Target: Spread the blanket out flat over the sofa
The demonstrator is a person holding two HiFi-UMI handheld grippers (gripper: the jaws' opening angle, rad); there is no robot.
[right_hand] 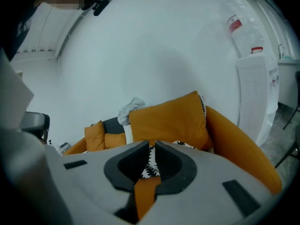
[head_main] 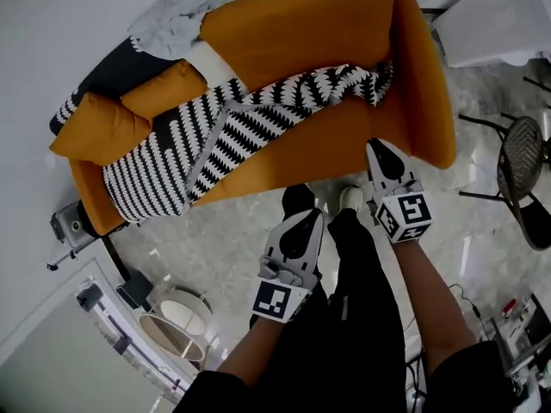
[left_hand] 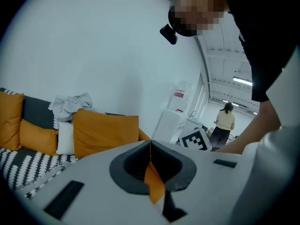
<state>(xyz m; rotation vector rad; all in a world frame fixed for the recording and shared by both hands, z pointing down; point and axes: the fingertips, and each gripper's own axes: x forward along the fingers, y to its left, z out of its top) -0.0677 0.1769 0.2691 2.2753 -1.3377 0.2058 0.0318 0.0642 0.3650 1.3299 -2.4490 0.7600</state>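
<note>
The black-and-white patterned blanket (head_main: 241, 127) lies bunched and twisted along the seat of the orange sofa (head_main: 344, 132), wider at the left end and narrow toward the right back corner. Both grippers hang in front of the sofa, apart from the blanket. My left gripper (head_main: 306, 215) is shut and empty, its jaws meeting in a thin line (left_hand: 150, 143). My right gripper (head_main: 376, 144) is close to the seat's front edge, also shut with nothing in it (right_hand: 152, 146). Beyond its jaws a strip of blanket (right_hand: 151, 167) shows.
Two orange cushions (head_main: 95, 127) and a white pillow (head_main: 211, 58) sit at the sofa's left end, with a grey crumpled cloth (head_main: 185, 11) behind. A black mesh chair (head_main: 525, 162) stands right, a white cabinet (head_main: 499, 15) far right, a round lamp (head_main: 176, 321) on the floor left.
</note>
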